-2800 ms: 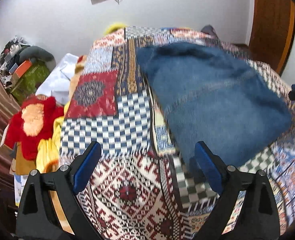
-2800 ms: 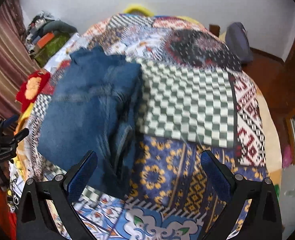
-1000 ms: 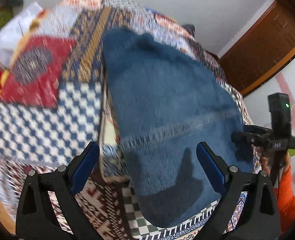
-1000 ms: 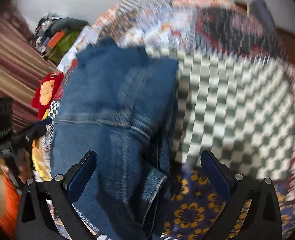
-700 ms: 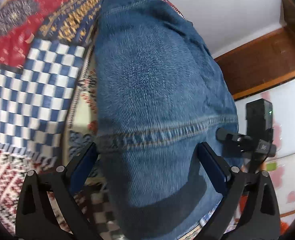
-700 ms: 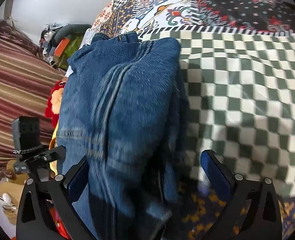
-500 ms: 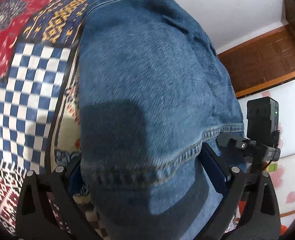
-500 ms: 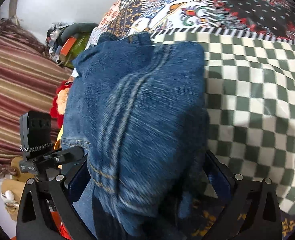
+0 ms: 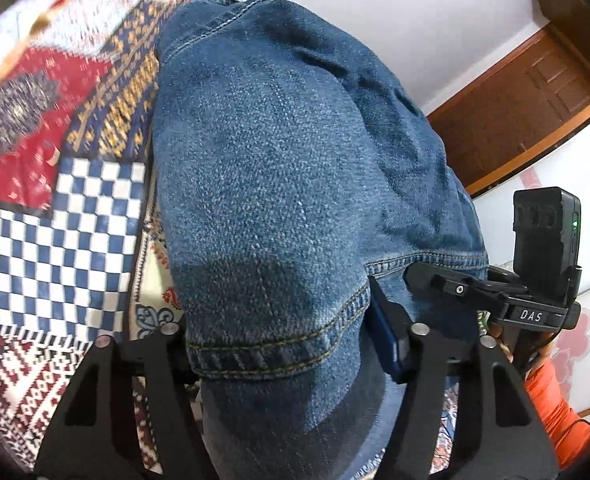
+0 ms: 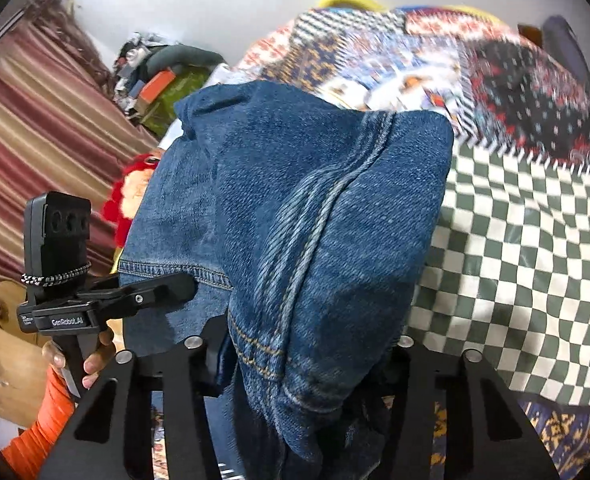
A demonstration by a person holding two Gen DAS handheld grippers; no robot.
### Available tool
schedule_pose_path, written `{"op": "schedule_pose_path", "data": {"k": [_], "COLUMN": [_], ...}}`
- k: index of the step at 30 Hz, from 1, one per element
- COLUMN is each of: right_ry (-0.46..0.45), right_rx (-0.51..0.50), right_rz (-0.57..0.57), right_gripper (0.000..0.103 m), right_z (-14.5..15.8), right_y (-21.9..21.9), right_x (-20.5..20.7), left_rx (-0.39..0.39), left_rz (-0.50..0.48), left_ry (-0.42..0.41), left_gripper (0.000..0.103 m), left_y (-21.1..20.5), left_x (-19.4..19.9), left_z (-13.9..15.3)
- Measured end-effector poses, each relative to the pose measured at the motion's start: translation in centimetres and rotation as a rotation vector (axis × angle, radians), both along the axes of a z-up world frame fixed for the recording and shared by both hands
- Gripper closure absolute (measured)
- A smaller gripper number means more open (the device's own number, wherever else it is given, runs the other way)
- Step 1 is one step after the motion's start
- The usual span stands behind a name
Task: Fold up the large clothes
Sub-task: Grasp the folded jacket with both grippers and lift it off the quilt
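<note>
Nearest, the left gripper (image 9: 283,344) has its fingers closing on the hemmed edge of the folded jeans (image 9: 279,168), denim bunched between them; the right gripper (image 10: 299,352) likewise closes on a seamed fold. The jeans lie on the patchwork bed (image 9: 55,216). Only the left view shows a wooden door (image 9: 535,92) at 2 o'clock; only the right shows a striped curtain (image 10: 35,128) at 9 and open checked cover at 3.
</note>
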State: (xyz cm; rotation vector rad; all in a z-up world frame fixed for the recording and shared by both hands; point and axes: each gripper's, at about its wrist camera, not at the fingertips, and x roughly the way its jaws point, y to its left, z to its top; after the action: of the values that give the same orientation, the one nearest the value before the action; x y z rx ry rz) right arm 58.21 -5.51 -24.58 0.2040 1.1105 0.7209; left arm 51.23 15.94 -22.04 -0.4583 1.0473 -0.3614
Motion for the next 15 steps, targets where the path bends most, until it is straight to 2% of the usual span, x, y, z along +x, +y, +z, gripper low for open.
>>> {"op": "schedule_pose_path", "data": {"k": [10, 15], "right_ry": [-0.136, -0.160], "right_rx": [0.056, 0.074], "right_rz": [0.059, 0.099], "right_gripper": [0.057, 0.057], "right_z": [8.6, 10.5], "right_y": [4.5, 8.1], "right_x": [-4.7, -7.2], "left_rx": [0.024, 0.048], "left_rz": [0.056, 0.099], "left_ry": [-0.152, -0.175], "left_gripper": [0.040, 0.040], "left_y": [4.8, 7.7], "left_x": [-6.1, -9.3], "left_z": [8.7, 10.7]}}
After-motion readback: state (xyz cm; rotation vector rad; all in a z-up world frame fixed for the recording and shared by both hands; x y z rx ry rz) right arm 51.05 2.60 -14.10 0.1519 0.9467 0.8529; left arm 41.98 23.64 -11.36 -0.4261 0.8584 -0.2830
